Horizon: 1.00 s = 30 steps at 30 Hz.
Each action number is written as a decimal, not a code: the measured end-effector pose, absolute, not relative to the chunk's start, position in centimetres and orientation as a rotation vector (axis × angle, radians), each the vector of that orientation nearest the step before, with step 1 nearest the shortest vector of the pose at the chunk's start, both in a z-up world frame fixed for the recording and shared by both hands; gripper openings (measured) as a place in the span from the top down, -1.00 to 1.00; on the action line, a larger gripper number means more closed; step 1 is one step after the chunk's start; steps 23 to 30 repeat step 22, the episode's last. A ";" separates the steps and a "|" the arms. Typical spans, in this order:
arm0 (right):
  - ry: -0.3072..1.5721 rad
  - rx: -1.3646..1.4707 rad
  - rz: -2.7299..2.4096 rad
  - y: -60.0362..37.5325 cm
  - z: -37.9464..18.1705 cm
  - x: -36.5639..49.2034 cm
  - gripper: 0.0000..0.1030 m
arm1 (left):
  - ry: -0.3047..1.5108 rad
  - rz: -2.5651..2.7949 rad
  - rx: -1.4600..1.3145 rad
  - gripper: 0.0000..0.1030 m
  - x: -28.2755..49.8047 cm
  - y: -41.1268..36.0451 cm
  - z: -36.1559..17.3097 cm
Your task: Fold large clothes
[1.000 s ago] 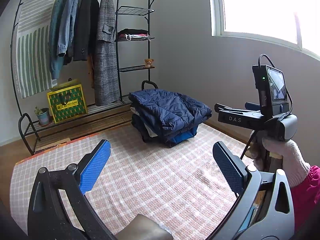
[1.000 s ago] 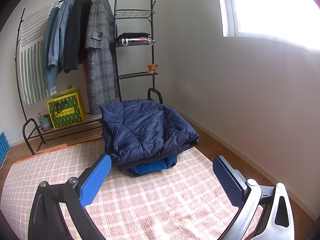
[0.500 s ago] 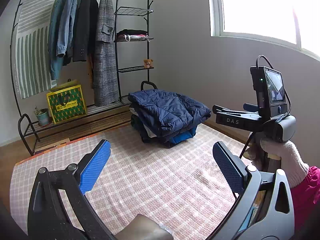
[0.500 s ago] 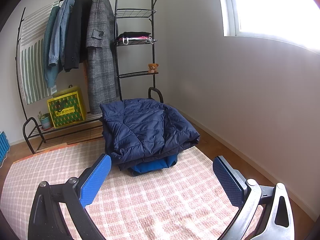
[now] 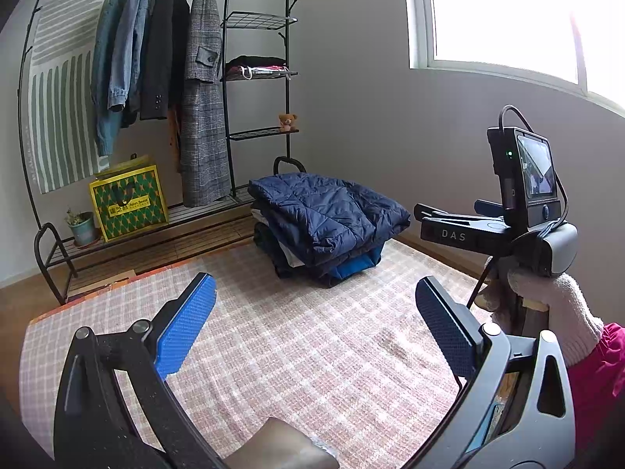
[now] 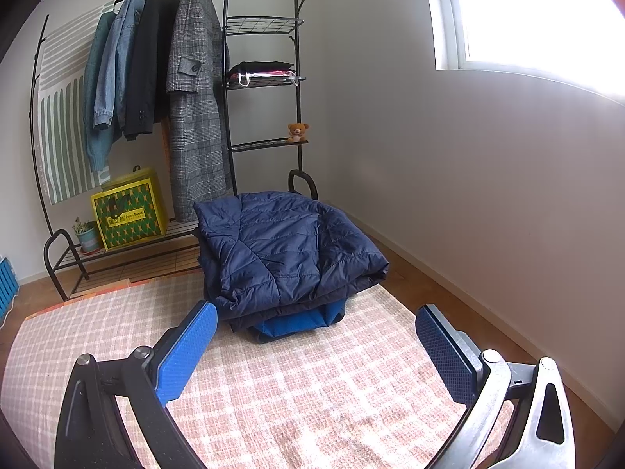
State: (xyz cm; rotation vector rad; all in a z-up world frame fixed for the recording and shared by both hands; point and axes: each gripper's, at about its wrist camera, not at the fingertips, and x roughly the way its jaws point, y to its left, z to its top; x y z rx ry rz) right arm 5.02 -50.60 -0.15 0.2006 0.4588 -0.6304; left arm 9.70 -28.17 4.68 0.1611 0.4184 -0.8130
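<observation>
At the far edge of the checked rug [image 6: 312, 391], a navy quilted jacket [image 6: 285, 250] is lying folded on top of a small stack of other folded clothes, a bright blue garment [image 6: 297, 322] peeking out underneath. That pile is sitting just in front of the black clothes rack [image 6: 228, 90], near the right wall. Both tools are hanging over bare rug, well apart from the pile: the left hand-held gripper [image 5: 312, 332] and the right hand-held gripper [image 6: 316, 348] are each standing wide apart, with nothing between the blue pads [image 6: 187, 355]. To my eye the folding of this jacket is looking finished, its edges squared and resting; what may be left are the coats [image 6: 195, 97] hanging on the rack, though whether those are meant to be folded I cannot tell. No unfolded garment is lying on the rug

Looking along the left tool, I am seeing what the right view is missing: the right tool's body with its small screen [image 5: 535, 172], and the white-gloved hand [image 5: 554, 312] gripping it beside a pink sleeve [image 5: 601, 371]. Looking along the right tool is giving a closer look at the stack, plus a blue crate [image 6: 8, 285] at the far left
</observation>
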 end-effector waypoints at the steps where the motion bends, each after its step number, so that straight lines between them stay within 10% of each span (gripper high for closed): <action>1: 0.459 0.201 -0.631 -50.6 -0.1 5.0 -0.99 | 0.419 -0.814 0.162 -1.00 9.7 -28.2 4.7; 30: 0.472 0.200 -0.631 -50.5 -0.7 4.9 -0.99 | 0.400 -0.801 0.170 -1.00 9.1 -28.0 4.3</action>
